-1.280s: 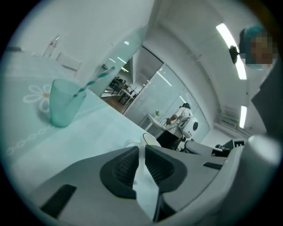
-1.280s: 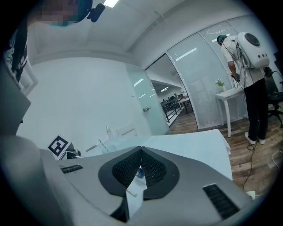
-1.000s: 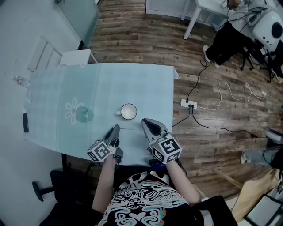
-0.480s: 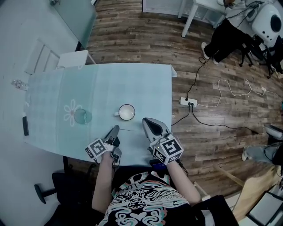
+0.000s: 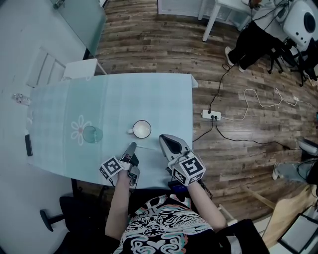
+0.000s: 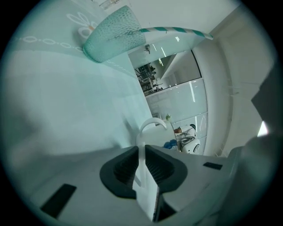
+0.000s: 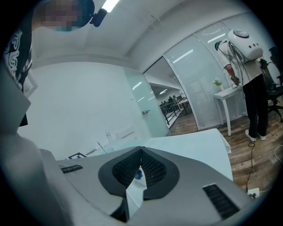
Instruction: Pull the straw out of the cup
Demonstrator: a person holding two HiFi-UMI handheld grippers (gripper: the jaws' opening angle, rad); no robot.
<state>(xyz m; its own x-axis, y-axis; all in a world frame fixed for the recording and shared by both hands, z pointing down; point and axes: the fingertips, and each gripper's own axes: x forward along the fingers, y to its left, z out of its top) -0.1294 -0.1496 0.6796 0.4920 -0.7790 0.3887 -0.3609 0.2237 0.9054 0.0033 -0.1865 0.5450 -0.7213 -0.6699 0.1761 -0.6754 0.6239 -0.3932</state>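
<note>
A dark brown wood-plank floor spreads beyond the pale blue-green checked tabletop. A white power strip and its looping white cable lie on the floor to the right. A plain white wall runs along the left beside a frosted glass panel, and farther off tall glass partition walls stand under a bright ceiling strip light.

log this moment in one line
left gripper: jaws shut on white straw | right gripper: jaws shut, empty | green cup: striped straw inside | mug: on table
</note>
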